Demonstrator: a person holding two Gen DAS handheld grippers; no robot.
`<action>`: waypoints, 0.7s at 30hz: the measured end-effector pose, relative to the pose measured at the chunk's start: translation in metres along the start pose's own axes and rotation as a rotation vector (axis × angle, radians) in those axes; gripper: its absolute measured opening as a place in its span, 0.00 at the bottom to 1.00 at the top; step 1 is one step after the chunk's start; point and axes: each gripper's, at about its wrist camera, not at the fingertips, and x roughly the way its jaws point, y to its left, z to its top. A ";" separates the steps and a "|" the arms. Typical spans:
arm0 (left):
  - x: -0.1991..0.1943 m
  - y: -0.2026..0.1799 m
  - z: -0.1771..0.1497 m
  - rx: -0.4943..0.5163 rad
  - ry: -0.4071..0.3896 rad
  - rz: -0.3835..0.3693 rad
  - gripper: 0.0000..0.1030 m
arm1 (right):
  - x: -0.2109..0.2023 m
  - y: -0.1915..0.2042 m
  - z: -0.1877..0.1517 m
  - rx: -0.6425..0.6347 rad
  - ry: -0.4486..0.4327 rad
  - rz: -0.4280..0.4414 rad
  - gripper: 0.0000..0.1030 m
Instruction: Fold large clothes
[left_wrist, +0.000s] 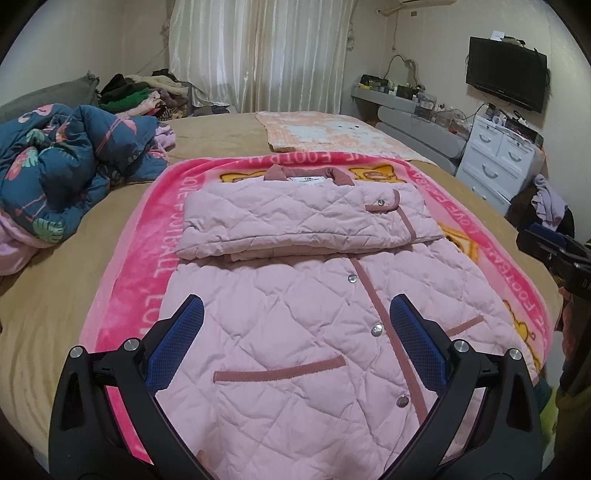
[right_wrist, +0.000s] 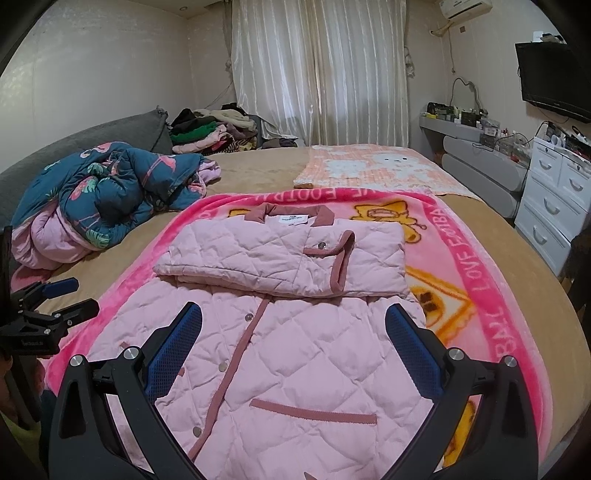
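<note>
Hovering above the near hem of a pink quilted jacket (left_wrist: 303, 332), the left gripper (left_wrist: 295, 332) and the right gripper (right_wrist: 293, 336) both stood wide apart and held nothing, their blue pads (left_wrist: 177, 343) poised over the fabric rather than pressed into it. The jacket lay front-up and snapped closed on a bright pink fleece blanket (left_wrist: 140, 251) spread across a tan-covered bed (left_wrist: 55, 295), apparently laid there as a flat working surface. Its sleeves (right_wrist: 280, 258) had been folded across the chest into a band just below the dusty-rose collar (right_wrist: 295, 212), which left the long lower body flat and free (judging by that layout, the likely next step was to take the hem at both corners and bring it up over the band). Each gripper sat over its own side of the garment, a placement suited to a two-handed lift. Nothing lay on the jacket itself to block such a fold. Farther off to the left, a crumpled teal flamingo-print quilt (left_wrist: 62, 162) was bunched well clear of the blanket, and beyond the collar a pale peach cartoon mat (right_wrist: 373, 166) covered the bed's far side. A heap of clothes (right_wrist: 214, 129) sat at the far corner before white curtains (right_wrist: 317, 70), with white drawers (right_wrist: 554, 199) and a wall-mounted television (left_wrist: 506, 74) to the right.
</note>
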 end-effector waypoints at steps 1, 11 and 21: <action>0.000 -0.001 -0.002 0.003 0.001 0.002 0.92 | 0.000 -0.001 -0.002 0.001 0.000 -0.002 0.96; 0.003 -0.007 -0.018 0.022 0.014 -0.001 0.92 | -0.002 -0.008 -0.022 0.020 0.030 -0.013 0.96; 0.009 -0.004 -0.038 0.015 0.048 0.001 0.92 | 0.003 -0.012 -0.038 0.016 0.064 -0.025 0.96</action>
